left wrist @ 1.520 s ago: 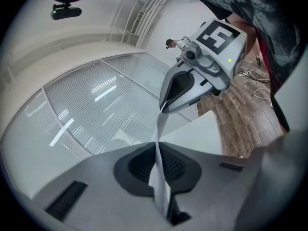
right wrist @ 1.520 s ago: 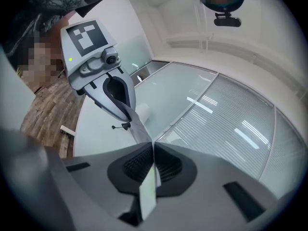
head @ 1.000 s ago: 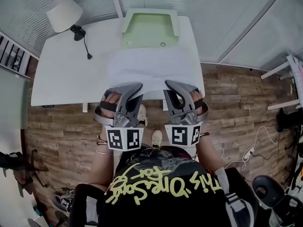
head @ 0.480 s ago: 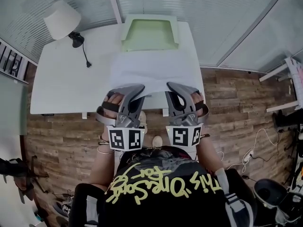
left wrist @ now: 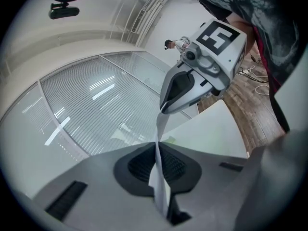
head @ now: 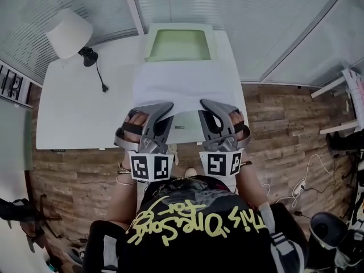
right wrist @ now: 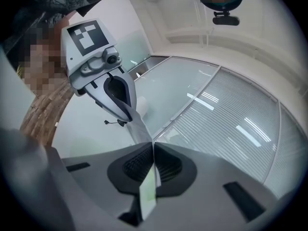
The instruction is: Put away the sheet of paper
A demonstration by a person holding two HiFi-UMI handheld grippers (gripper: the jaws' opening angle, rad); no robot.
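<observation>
The left gripper (head: 165, 106) and right gripper (head: 206, 104) clamp the thin white paper sheet (head: 185, 84), not yet in the pale green tray (head: 209, 38) at twelve o'clock.

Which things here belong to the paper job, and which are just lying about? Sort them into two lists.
In the job: sheet of paper, pinched at its near edge by left gripper and right gripper; green tray, probably its destination.

Lying about: lamp; black cable; white table.
</observation>
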